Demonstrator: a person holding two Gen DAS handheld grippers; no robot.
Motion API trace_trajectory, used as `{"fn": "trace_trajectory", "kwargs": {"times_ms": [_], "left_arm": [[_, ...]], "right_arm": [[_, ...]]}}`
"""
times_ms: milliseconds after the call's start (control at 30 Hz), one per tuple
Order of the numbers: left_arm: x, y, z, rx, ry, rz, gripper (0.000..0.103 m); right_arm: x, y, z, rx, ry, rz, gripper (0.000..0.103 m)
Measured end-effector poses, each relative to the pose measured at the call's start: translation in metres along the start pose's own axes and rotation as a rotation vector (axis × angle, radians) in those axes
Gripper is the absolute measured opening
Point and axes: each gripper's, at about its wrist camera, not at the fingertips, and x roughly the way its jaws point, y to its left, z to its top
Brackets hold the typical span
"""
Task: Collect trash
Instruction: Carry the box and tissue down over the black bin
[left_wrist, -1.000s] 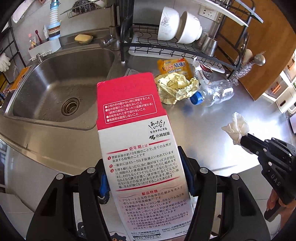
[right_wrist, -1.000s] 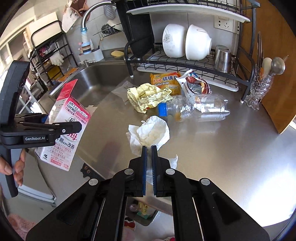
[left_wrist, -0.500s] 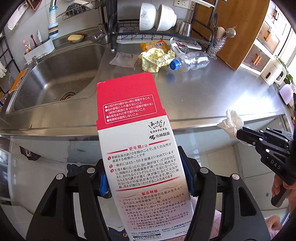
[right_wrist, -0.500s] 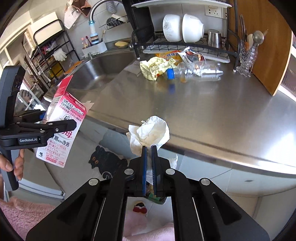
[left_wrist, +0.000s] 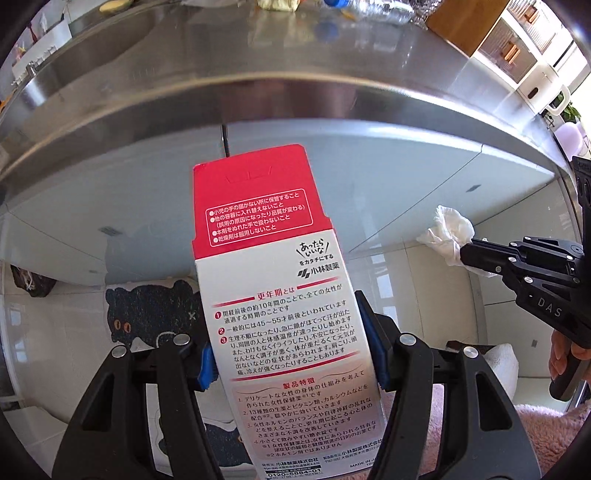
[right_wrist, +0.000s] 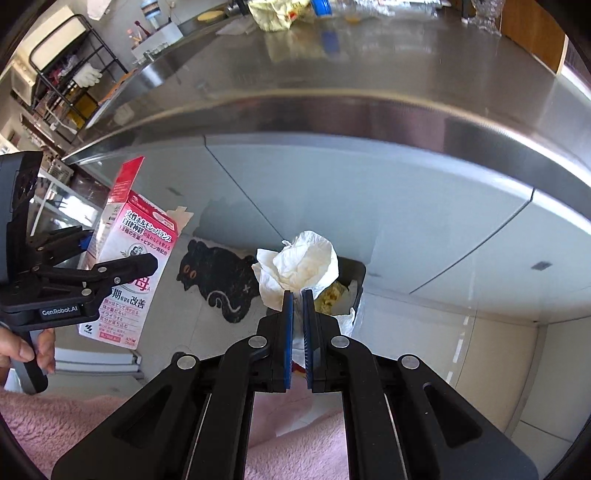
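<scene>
My left gripper (left_wrist: 291, 317) is shut on a red and white medicine box (left_wrist: 273, 288) and holds it upright, below the steel counter edge. The box also shows at the left of the right wrist view (right_wrist: 133, 258), in the left gripper (right_wrist: 122, 264). My right gripper (right_wrist: 297, 295) is shut on a crumpled white tissue (right_wrist: 299, 262), held just above a dark trash bin (right_wrist: 351, 273) on the floor with yellow trash inside. The right gripper (left_wrist: 463, 251) and tissue (left_wrist: 448, 232) show at the right of the left wrist view.
The steel counter (right_wrist: 332, 92) curves overhead; on its far side lie a yellow wrapper (right_wrist: 273, 14) and a clear bottle with a blue cap (right_wrist: 321, 5). Grey cabinet doors (right_wrist: 332, 192) stand behind the bin. A black cat mat (right_wrist: 218, 277) lies on the floor.
Both grippers have dropped from counter height to below the counter edge, still holding the box and tissue. The floor bin has come into view under the tissue.
</scene>
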Motion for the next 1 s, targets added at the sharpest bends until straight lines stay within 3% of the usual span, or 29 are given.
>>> {"fn": "trace_trajectory", "kwargs": {"times_ms": [200,333,667,1000], "left_arm": [[0.064,-0.001,-0.005,0.029,0.036,-0.005,0.059],[0.109,-0.001,-0.006,0.056,0.054,-0.011,0.059],[0.215,0.013,-0.006,0.018,0.154,-0.036,0.059],[0.256,0.021,-0.007,0.025,0.211,-0.031,0.062]], "right_arm": [[0.067,-0.023,-0.018,0.15,0.075,0.018,0.006],[0.112,-0.029,-0.025,0.174,0.117,0.007,0.006],[0.216,-0.047,-0.029,0.241,0.22,-0.012,0.007],[0.258,-0.061,-0.029,0.261,0.278,-0.045,0.007]]}}
